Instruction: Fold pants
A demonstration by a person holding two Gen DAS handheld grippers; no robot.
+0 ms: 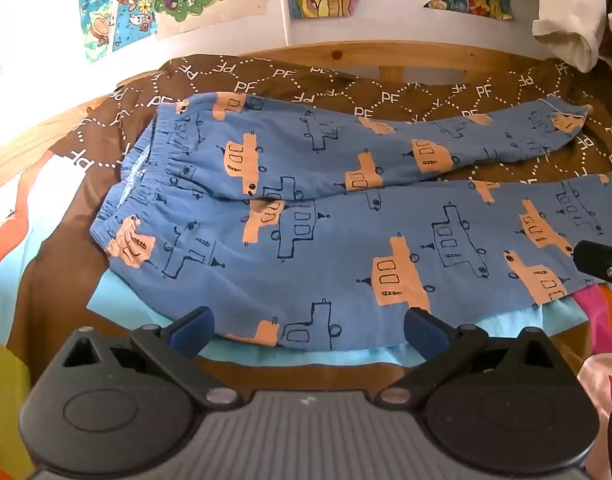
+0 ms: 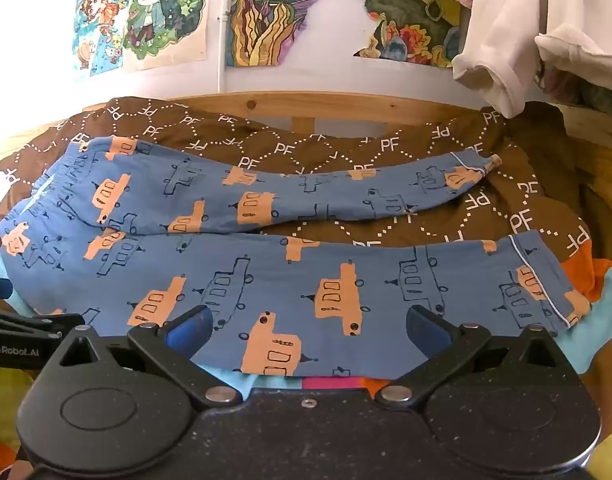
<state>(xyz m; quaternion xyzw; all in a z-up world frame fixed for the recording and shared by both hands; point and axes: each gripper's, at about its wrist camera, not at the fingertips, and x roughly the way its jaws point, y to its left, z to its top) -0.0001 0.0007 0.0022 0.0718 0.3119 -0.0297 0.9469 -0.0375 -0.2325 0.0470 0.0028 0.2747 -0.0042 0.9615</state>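
Blue pants [image 1: 326, 208] with orange and outlined vehicle prints lie spread flat on the bed, waistband at the left, both legs running to the right; they also show in the right wrist view [image 2: 289, 276]. My left gripper [image 1: 308, 326] is open and empty, hovering at the near edge of the seat and thigh area. My right gripper [image 2: 308, 326] is open and empty, over the near edge of the near leg. The right gripper's tip shows at the right edge of the left view [image 1: 598, 262].
A brown quilt [image 1: 289, 80] printed with "PF" lies under the pants. A wooden bed rail [image 1: 386, 54] runs behind it. Posters [image 2: 265, 12] hang on the wall. White clothes [image 2: 526, 40] hang at the upper right. Light blue and coloured bedding [image 1: 265, 354] lies along the near edge.
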